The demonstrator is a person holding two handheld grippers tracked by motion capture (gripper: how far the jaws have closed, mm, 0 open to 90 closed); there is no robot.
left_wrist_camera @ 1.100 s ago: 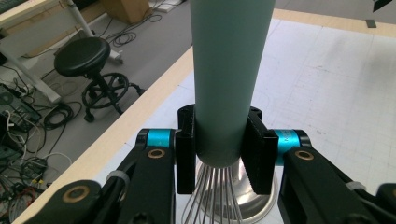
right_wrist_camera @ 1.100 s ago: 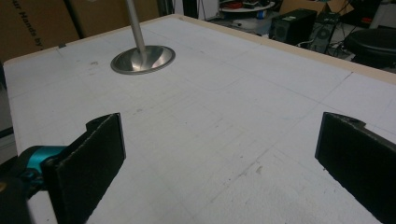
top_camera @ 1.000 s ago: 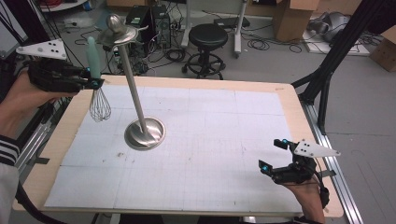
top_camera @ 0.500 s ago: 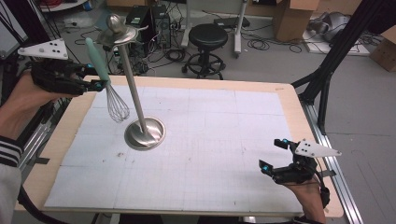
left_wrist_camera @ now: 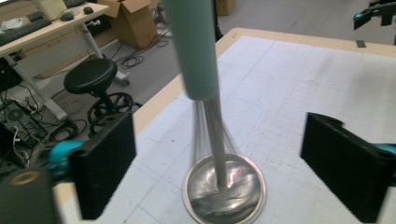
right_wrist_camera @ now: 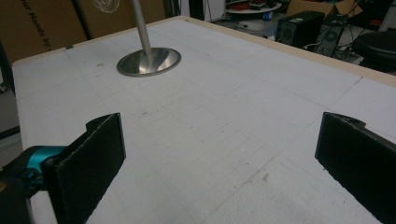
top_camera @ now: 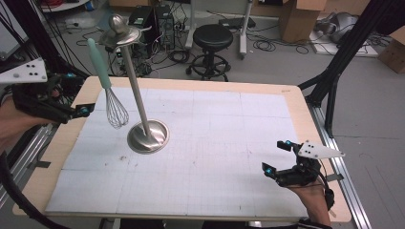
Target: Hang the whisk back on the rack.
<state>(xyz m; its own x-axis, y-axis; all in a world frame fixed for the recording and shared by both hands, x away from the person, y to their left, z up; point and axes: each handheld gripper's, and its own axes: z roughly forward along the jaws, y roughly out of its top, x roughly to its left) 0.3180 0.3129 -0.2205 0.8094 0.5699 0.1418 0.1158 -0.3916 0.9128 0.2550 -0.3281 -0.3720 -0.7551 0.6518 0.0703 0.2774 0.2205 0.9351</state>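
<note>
Hanging from the stand (top_camera: 135, 90) at upper left, whisk (top_camera: 107, 86) is swinging free; left gripper (top_camera: 86, 110) fingers, just opening, stand apart, right gripper (top_camera: 278, 160) likewise. Next: likely withdrawing left.

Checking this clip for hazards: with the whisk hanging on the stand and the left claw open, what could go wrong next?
1. The whisk looks blurred in the left gripper view, so it may be swinging and could slip off the stand.
2. The left claw, whose jaws have just been opening, sits close by; a careless retreat might knock the whisk or tip the tall stand.
</note>
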